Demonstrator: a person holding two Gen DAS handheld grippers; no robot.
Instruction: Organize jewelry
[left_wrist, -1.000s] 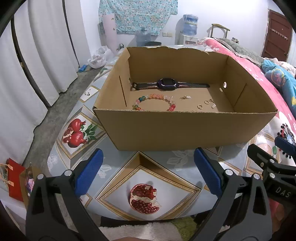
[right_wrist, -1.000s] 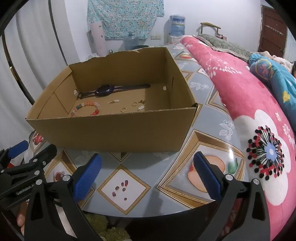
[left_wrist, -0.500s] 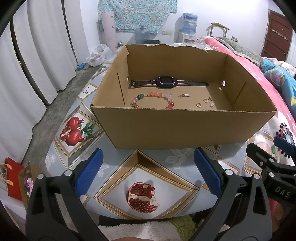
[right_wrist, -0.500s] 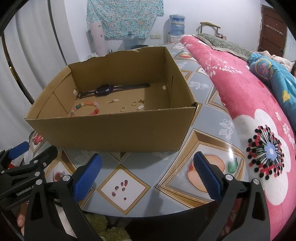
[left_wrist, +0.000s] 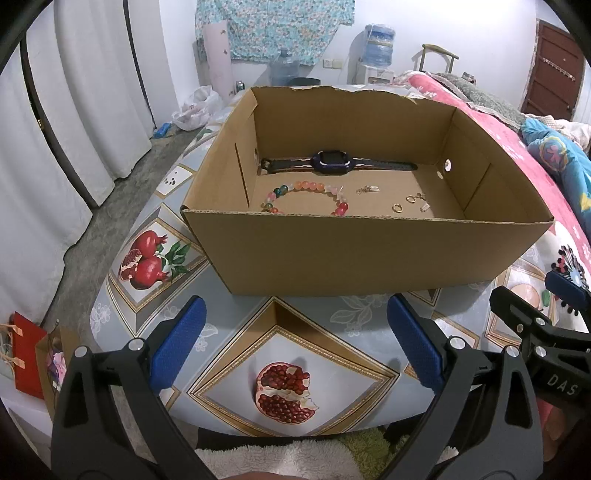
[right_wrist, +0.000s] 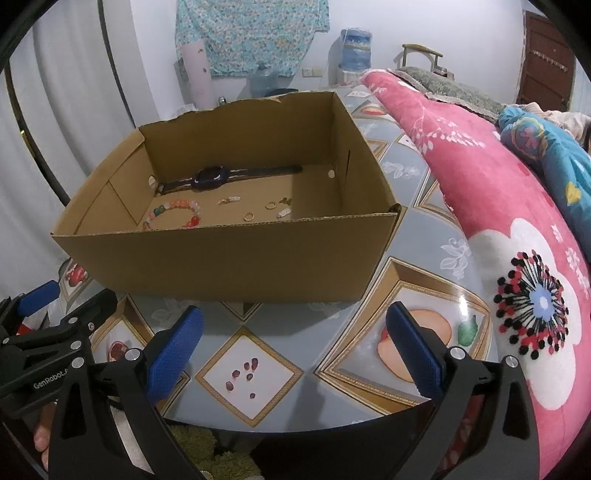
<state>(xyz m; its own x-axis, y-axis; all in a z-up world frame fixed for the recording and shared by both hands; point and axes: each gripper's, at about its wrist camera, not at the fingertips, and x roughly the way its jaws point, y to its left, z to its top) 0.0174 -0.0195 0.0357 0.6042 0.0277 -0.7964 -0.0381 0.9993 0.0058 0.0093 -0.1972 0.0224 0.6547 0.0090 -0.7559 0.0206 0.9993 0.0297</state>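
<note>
The box's near wall (left_wrist: 369, 254) hid part of the bead bracelet (left_wrist: 306, 195); the small trinkets (left_wrist: 410, 203) were too tiny to identify.

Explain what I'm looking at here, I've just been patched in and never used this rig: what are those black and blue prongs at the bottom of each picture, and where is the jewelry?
There is no robot arm: a person holds one two-finger gripper in each hand, and each gripper carries a fisheye camera looking forward along its fingers. One picture comes from the left gripper, the other from the right gripper. The blue-padded prongs are their fingers, spread wide with nothing between them.

Both face an open cardboard box on a table with a fruit-patterned cover. All the jewelry lies on the box floor: a dark watch along the back wall, a coloured bead bracelet in front of it, then a small clasp and some gold rings to the right. A pink blanket lies to the right.
</note>
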